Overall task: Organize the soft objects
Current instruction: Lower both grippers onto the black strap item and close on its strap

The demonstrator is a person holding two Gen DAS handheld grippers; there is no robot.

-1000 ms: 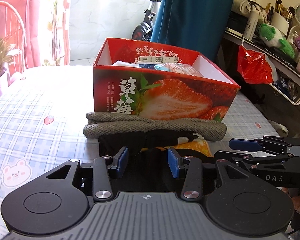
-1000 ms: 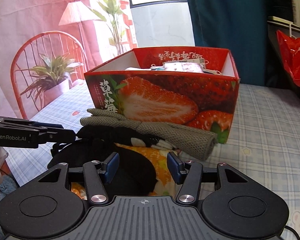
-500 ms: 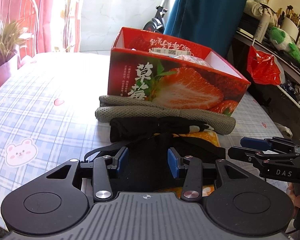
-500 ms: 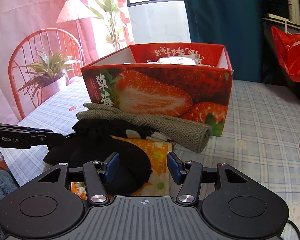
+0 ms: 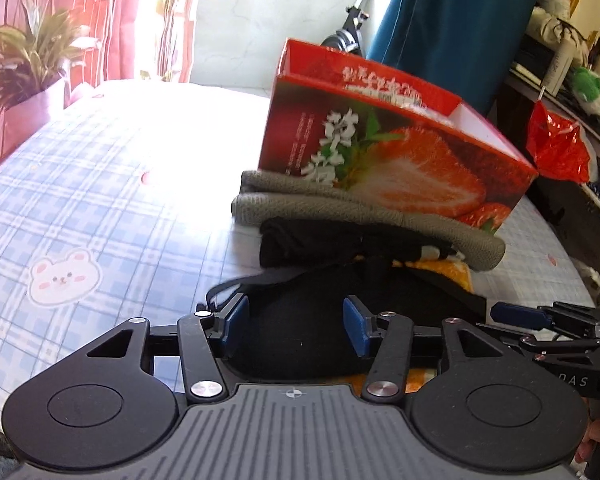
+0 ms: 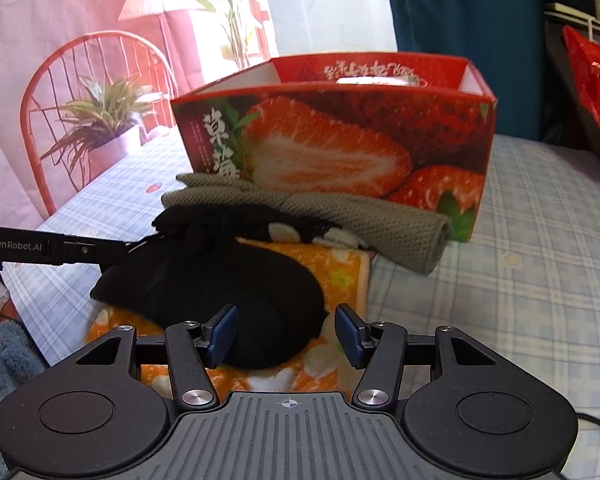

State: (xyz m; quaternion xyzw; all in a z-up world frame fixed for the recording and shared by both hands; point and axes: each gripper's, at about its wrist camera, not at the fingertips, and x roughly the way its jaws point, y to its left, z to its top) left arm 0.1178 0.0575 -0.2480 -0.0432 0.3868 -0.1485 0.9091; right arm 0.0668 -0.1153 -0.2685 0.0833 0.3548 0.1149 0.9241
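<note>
A black soft item (image 6: 220,280) lies on an orange patterned cloth (image 6: 340,276) near the table's front edge. Behind it are a smaller black piece with white marks (image 6: 284,228) and a rolled grey towel (image 6: 360,220), which rests against the strawberry box (image 6: 340,140). My left gripper (image 5: 296,330) hangs low over the black item (image 5: 300,312), its jaws opening with the fabric between them. My right gripper (image 6: 287,332) is at the item's other end, jaws also opening, with its right pad clear of the fabric. Each gripper shows in the other's view: the left gripper (image 6: 128,246) and the right gripper (image 5: 508,318).
The blue checked tablecloth (image 5: 100,208) spreads to the left. The open strawberry box (image 5: 380,152) holds packets. A potted plant (image 5: 24,60) and a red chair (image 6: 60,92) stand past the table's left edge. A red bag (image 5: 556,148) and a shelf stand at the right.
Both pairs of jaws have spread wider. The left gripper has sunk closer over the black item and swung, so the box now sits further right in its view.
</note>
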